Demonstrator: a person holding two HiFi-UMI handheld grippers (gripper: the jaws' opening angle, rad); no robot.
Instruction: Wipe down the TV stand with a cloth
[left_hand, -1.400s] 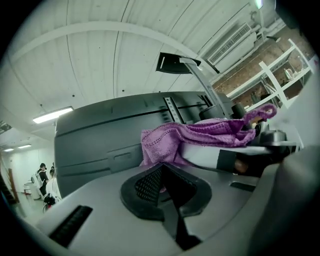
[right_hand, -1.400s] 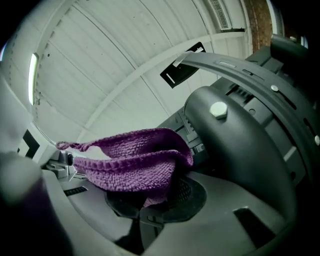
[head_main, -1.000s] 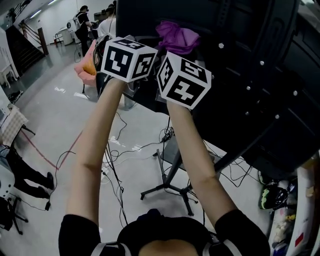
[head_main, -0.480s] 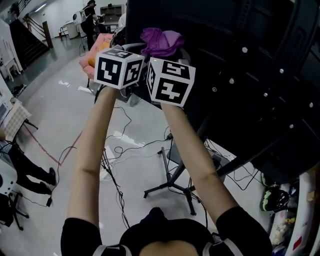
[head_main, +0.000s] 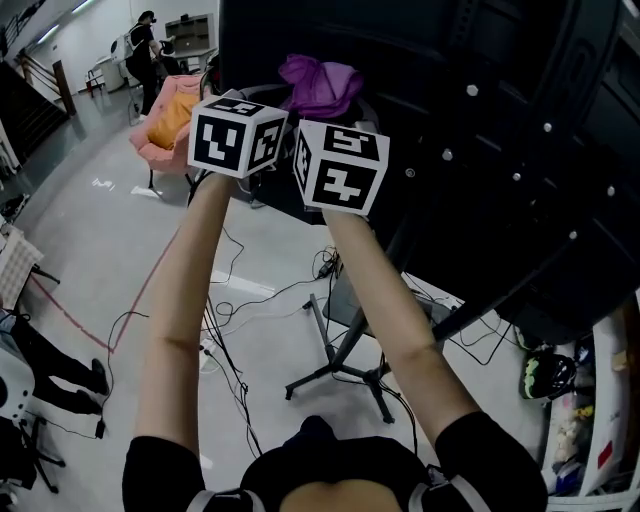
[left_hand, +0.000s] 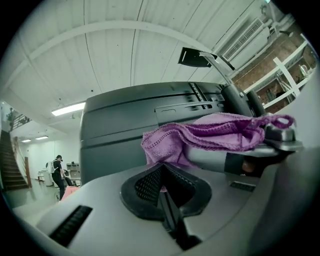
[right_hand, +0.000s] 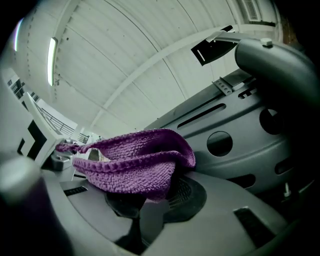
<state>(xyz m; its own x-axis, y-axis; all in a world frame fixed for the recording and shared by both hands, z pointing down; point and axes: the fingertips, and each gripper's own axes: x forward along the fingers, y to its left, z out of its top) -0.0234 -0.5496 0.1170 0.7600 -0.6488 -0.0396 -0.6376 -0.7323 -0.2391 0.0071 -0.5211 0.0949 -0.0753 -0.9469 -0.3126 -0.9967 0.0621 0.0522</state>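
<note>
The left hand-held gripper (left_hand: 161, 172) has its jaws closed on one edge of the purple cloth (head_main: 320, 85). The right hand-held gripper (right_hand: 157, 192) is clamped on another part of it, with the fabric bunched over its jaws. Both arms reach up side by side, holding the cloth at the dark back panel of the TV stand (head_main: 480, 150), whose legs (head_main: 335, 375) rest on the floor (head_main: 100, 250) among cables (head_main: 225, 330).

The left gripper (left_hand: 162, 186) pinched a corner of the cloth (left_hand: 205, 137), which draped over the right gripper (left_hand: 277, 145), before the dark TV (left_hand: 125, 125).
</note>
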